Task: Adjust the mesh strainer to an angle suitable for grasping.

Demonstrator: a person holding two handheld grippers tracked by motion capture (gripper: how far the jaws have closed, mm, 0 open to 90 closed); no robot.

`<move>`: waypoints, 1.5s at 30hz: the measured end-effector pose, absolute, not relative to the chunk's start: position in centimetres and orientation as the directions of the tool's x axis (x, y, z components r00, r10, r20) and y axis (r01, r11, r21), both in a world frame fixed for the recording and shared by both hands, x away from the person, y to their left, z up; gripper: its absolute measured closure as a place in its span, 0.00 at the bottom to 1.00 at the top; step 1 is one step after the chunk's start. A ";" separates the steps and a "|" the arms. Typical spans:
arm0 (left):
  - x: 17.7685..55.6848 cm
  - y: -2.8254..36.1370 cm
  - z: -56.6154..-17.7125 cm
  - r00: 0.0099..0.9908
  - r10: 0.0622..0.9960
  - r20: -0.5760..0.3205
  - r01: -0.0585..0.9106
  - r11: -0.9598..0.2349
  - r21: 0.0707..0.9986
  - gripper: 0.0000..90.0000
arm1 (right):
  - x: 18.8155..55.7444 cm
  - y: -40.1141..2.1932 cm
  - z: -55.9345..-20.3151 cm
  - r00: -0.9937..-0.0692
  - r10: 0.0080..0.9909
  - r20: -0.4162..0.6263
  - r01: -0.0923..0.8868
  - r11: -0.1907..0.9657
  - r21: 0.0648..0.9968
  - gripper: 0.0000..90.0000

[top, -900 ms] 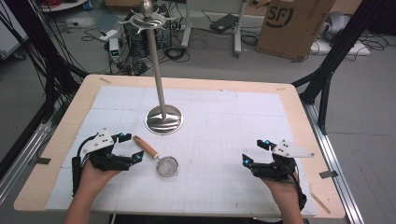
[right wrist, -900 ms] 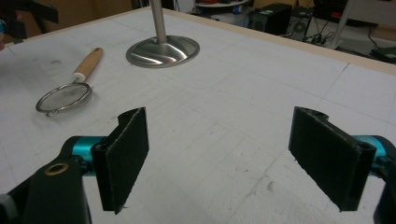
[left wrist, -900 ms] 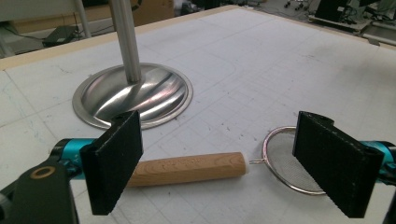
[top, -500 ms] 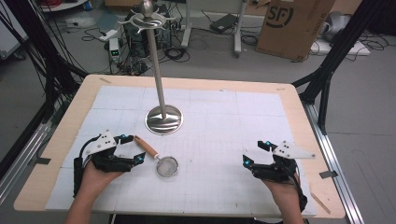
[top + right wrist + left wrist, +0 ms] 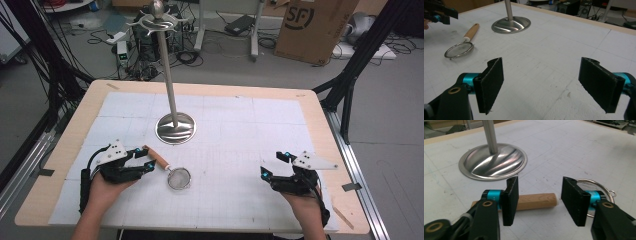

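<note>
your left gripper [image 5: 537,201] stands open astride the strainer's wooden handle [image 5: 534,201]; close off-centre and it rolls away. right gripper [image 5: 549,85] idles wide.

Open mat [image 5: 240,150] is lying between both hands; only the stand [image 5: 175,127] is blocking, just beyond the strainer [image 5: 172,172]

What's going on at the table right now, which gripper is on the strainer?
The left gripper is at the small strainer, its open jaws either side of the wooden handle without pressing on it. The strainer lies flat on the white mat, just in front of the metal stand. The right gripper rests apart on the mat's right side, jaws wide open with nothing between them.
</note>
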State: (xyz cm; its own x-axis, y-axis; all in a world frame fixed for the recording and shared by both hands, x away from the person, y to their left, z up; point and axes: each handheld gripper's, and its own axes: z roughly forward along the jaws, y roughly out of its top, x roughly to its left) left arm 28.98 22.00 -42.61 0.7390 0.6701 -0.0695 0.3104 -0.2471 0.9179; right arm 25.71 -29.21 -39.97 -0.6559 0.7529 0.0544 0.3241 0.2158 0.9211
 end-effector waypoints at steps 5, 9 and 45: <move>29.1 22.1 -42.5 0.735 0.674 -0.073 0.304 -0.231 0.924 0.67 | 25.8 -28.8 -40.1 -0.663 0.747 0.051 0.335 0.235 0.913 0.21; 29.4 22.1 -42.5 0.726 0.685 -0.059 0.306 -0.246 0.920 0.71 | 25.8 -28.7 -40.2 -0.662 0.748 0.050 0.340 0.240 0.909 0.21; 34.6 19.7 -43.8 0.685 0.726 0.061 0.414 -0.457 0.787 0.98 | 26.0 -28.1 -40.6 -0.671 0.739 0.056 0.353 0.253 0.901 0.22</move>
State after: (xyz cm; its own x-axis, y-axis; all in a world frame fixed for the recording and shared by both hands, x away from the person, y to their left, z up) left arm 34.62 19.67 -43.79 0.6854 0.7256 0.0610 0.4140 -0.4571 0.7872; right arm 25.99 -28.09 -40.58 -0.6713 0.7391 0.0558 0.3531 0.2526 0.9008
